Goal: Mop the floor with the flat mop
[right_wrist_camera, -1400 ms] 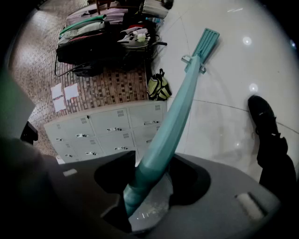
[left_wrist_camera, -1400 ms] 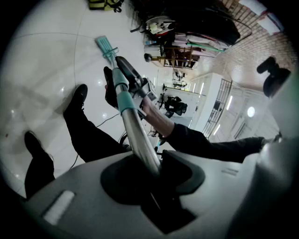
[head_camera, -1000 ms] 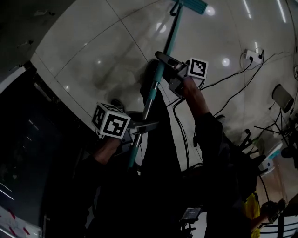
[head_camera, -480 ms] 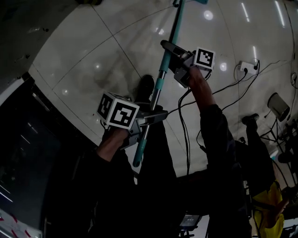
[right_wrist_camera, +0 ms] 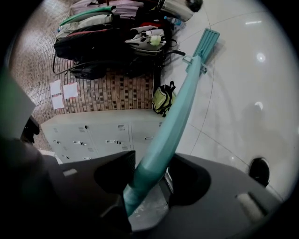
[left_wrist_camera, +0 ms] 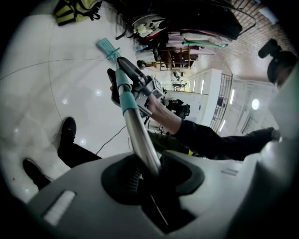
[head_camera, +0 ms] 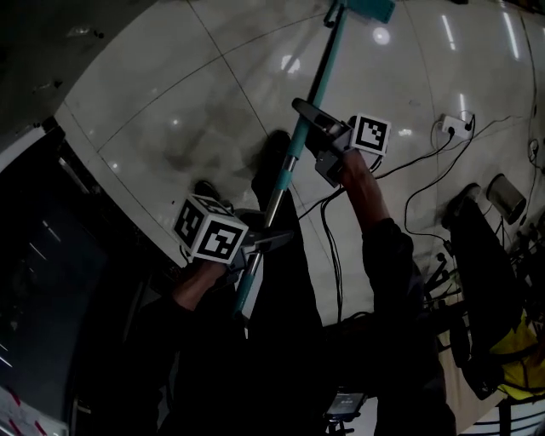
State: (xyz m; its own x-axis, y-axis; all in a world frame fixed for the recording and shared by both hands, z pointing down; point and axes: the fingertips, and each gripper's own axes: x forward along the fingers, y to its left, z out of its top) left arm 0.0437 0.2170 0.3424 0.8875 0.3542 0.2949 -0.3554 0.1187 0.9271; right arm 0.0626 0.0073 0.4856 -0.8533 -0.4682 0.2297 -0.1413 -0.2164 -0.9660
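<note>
The flat mop has a long handle point(head_camera: 281, 179), steel in its lower part and teal higher up, running from the person's body up to a teal mop head point(head_camera: 364, 8) on the white tiled floor point(head_camera: 170, 94) at the top edge. My left gripper point(head_camera: 260, 243) is shut on the steel lower part of the mop handle point(left_wrist_camera: 140, 135). Further up the pole, my right gripper point(head_camera: 306, 115) is shut on the teal section of the mop handle point(right_wrist_camera: 163, 140). In the right gripper view the mop head point(right_wrist_camera: 208, 39) lies flat on the floor ahead.
Black cables point(head_camera: 417, 183) trail across the floor at the right from a white power strip point(head_camera: 451, 126). The person's shoe point(head_camera: 277, 145) stands by the pole. Bags and gear point(right_wrist_camera: 112, 42) pile against a brick wall, with grey lockers point(right_wrist_camera: 103, 133) beside them.
Both grippers have slid back toward the person with the mop, the left one dropping lower in view, after a forward push half a second ago. The view has shifted slightly.
</note>
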